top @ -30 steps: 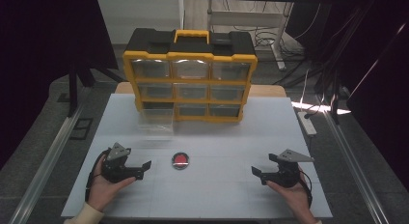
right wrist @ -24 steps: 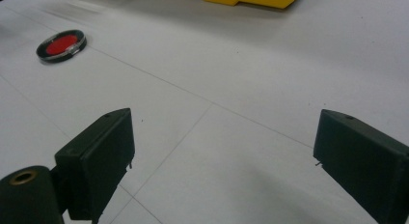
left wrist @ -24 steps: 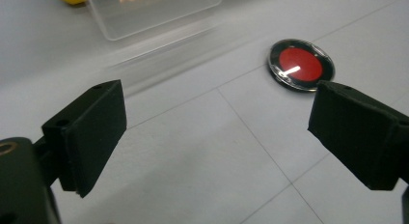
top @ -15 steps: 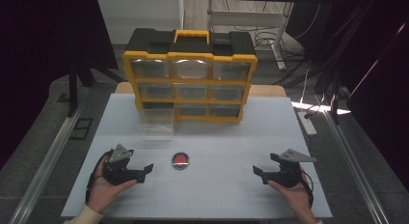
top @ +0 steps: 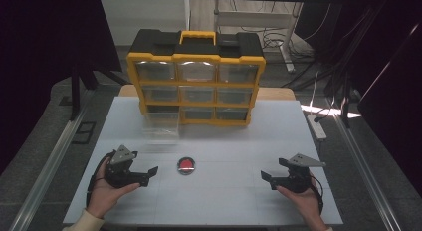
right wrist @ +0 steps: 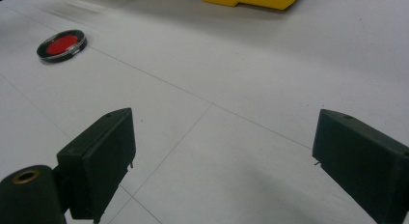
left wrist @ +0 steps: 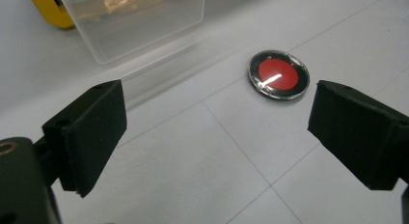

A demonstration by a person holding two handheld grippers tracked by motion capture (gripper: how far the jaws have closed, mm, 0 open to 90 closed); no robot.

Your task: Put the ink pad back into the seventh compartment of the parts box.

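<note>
**Red disc sits nearer the left tool, both tools spread and empty**

A small round red disc (top: 186, 165) with a dark rim lies flat on the white bench (top: 229, 201), near the middle of its front half. The left tool (top: 148, 173) rests just to the disc's left, jaws spread wide with nothing between them; in the left gripper view the disc (left wrist: 279, 75) lies ahead and toward the right-hand jaw, apart from both. The right tool (top: 271, 176) sits well apart on the other side, also spread and empty; in its own view the disc (right wrist: 62, 45) is far off at the upper left.

Being round, the disc has no long axis to line up with, so the left tool looks the better placed for a pick. A clear plastic drawer (top: 161, 125) stands behind the disc, in front of the yellow organiser (top: 196, 84) with its 9 compartments.
</note>
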